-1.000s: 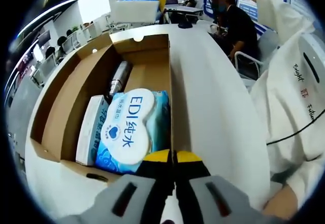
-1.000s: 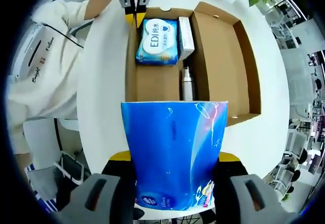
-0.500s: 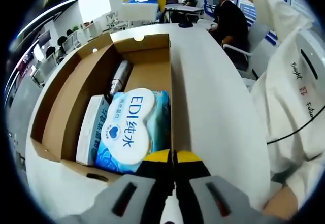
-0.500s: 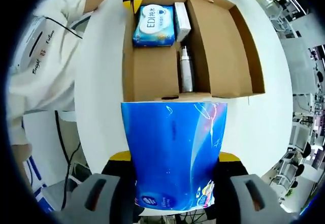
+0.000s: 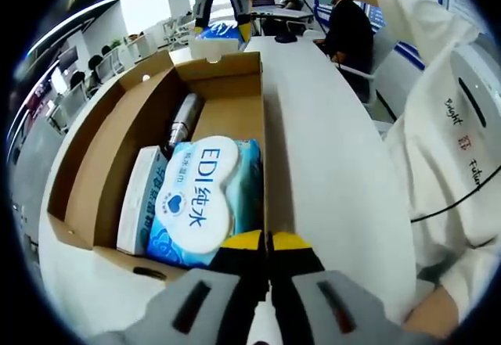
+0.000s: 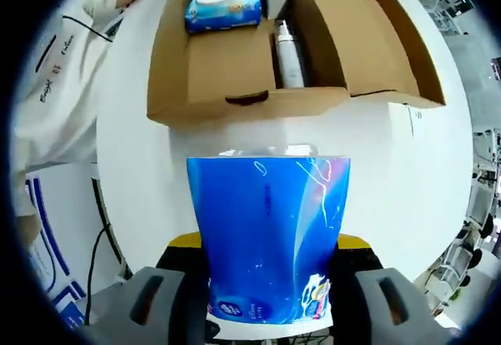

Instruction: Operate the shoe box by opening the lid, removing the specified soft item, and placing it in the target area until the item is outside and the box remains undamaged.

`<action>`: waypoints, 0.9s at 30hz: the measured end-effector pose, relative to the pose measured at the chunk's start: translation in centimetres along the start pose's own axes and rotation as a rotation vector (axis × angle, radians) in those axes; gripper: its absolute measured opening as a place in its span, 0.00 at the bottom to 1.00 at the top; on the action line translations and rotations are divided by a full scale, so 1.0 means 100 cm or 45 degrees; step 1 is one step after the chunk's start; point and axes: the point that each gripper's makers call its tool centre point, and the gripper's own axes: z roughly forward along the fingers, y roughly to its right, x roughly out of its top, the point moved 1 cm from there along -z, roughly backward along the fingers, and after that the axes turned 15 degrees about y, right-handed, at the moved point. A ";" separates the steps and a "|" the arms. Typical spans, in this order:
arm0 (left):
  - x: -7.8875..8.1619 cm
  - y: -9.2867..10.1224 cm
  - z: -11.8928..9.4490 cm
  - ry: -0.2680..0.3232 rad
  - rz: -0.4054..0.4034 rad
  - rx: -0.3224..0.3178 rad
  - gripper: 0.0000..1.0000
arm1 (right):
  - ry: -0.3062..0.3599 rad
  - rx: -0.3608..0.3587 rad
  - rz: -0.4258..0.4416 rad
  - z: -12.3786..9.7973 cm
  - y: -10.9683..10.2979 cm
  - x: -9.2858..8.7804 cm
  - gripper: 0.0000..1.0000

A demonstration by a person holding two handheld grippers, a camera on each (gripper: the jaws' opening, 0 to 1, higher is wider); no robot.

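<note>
Wipes pack in box, beside bottle.

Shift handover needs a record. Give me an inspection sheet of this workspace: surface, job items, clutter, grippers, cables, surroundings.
Surface: white table, bare around the box.
Job's things: open cardboard shoe box, lid folded out to the side; blue soft pack outside the box, held above the table.
Clutter: in the box, a wet-wipes pack, a small white carton and a metal bottle.
Grippers: right gripper shut on the blue soft pack; left gripper shut, at the box's near edge.
Cables: black cable across the person's white sleeve.
Surroundings: office with desks and seated people.
</note>
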 end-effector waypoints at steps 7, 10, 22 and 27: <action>0.000 0.000 0.000 -0.003 -0.003 0.003 0.01 | 0.011 0.013 -0.006 0.009 0.002 -0.002 0.60; 0.000 0.000 0.001 -0.004 -0.003 0.004 0.01 | 0.004 0.017 -0.003 0.015 0.001 -0.007 0.60; 0.001 0.003 0.000 -0.006 -0.007 0.004 0.01 | 0.019 0.031 0.002 0.027 -0.005 -0.014 0.61; 0.001 0.004 0.000 -0.005 -0.006 0.006 0.01 | 0.032 0.030 -0.005 0.038 -0.006 -0.012 0.61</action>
